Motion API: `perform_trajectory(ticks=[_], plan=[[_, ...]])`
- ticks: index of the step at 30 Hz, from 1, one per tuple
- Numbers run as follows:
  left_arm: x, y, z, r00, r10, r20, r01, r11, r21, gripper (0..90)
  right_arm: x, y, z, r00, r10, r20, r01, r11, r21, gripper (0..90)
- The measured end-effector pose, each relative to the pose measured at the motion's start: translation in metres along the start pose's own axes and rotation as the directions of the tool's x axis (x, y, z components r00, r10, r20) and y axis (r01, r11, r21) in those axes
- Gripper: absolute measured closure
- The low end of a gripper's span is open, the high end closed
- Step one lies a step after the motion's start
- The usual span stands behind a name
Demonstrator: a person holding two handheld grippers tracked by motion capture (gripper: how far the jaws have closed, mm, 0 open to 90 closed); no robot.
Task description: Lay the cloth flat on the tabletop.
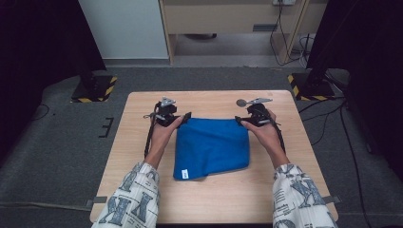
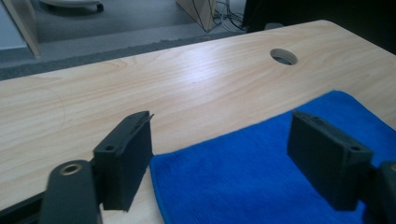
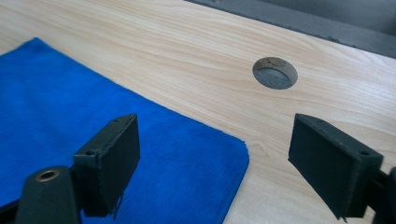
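**Two grippers at the far corners of a folded blue cloth — grasp not yet made**

Both jaws stand wide apart, nothing between them. Left gripper [image 1: 183, 117] sits at the far-left corner of the blue microfibre cloth [image 1: 212, 147]; right gripper [image 1: 241, 120] at the far-right corner. In the left gripper view the cloth's corner [image 2: 156, 158] lies just inside the left-hand jaw, with the other jaw over the blue pile. In the right gripper view the corner [image 3: 243, 149] lies between the two jaws, closer to the middle of the gap.

Cloth position: on the light wooden table [image 1: 142, 142], roughly centred, near edge facing the person. It looks already folded at least once — the near-left corner carries a small white label [image 1: 185, 173], and the near edge shows a doubled, slightly uneven lip. My reading: a fold is in hand, the grippers are lined up on the far edge, and what is left is to close on both corners, lift, and carry that edge over.

Hard to make out:
- whether the jaws touch the table or hover above it — the gripper views suggest very low, contact not confirmed;
- how many layers lie at the far corners; the edge there reads as one clean line;
- print on the label, too small;
- the round cable hole [image 3: 274, 73] in the table beyond the right gripper, its inside dark.
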State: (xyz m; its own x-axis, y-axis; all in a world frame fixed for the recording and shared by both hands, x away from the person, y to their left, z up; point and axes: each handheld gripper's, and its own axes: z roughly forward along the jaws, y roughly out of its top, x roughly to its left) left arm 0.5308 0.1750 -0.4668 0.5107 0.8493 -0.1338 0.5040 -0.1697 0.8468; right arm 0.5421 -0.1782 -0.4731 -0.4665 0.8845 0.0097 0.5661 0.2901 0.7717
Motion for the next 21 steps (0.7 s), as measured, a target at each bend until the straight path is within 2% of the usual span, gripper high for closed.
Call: perform_trajectory(ticks=[2, 4, 8, 9, 13, 15, 16, 21], plan=[[-0.006, 0.001, -0.007, 0.9998, 0.020, -0.002, -0.020, 0.9992, 0.033, 16.9, 0.002, -0.002, -0.009, 1.0000, -0.004, -0.007, 0.004, 1.000, -0.006, 17.3], [-0.011, -0.001, -0.018, 0.9992, 0.039, -0.004, -0.038, 0.9991, 0.020, 16.5, 0.006, -0.005, -0.019, 0.9999, -0.011, -0.012, 0.011, 1.000, -0.013, 20.8], [-0.019, -0.013, -0.033, 0.9992, 0.030, 0.028, -0.029, 0.9995, -0.008, 15.2, 0.014, -0.021, -0.042, 0.9988, -0.029, -0.039, 0.027, 0.999, -0.040, 35.4], [-0.022, -0.017, -0.035, 0.9987, 0.038, 0.034, -0.038, 0.9993, -0.001, 15.2, 0.014, -0.021, -0.042, 0.9988, -0.029, -0.039, 0.027, 0.999, -0.040, 35.4], [-0.031, -0.032, -0.041, 0.9959, 0.081, 0.041, -0.082, 0.9962, 0.030, 14.9, 0.019, -0.038, -0.057, 0.9961, -0.040, -0.079, 0.036, 0.998, -0.047, 44.7], [-0.034, -0.040, -0.046, 0.9942, 0.087, 0.063, -0.088, 0.9958, 0.024, 15.6, 0.019, -0.052, -0.065, 0.9934, -0.048, -0.104, 0.042, 0.998, -0.057, 50.0], [-0.035, -0.044, -0.048, 0.9939, 0.089, 0.065, -0.091, 0.9956, 0.025, 15.6, 0.019, -0.052, -0.065, 0.9934, -0.048, -0.104, 0.042, 0.998, -0.057, 50.0], [-0.040, -0.062, -0.061, 0.9935, 0.086, 0.075, -0.088, 0.9958, 0.026, 16.4, 0.020, -0.075, -0.073, 0.9892, -0.048, -0.138, 0.041, 0.998, -0.052, 56.7]])
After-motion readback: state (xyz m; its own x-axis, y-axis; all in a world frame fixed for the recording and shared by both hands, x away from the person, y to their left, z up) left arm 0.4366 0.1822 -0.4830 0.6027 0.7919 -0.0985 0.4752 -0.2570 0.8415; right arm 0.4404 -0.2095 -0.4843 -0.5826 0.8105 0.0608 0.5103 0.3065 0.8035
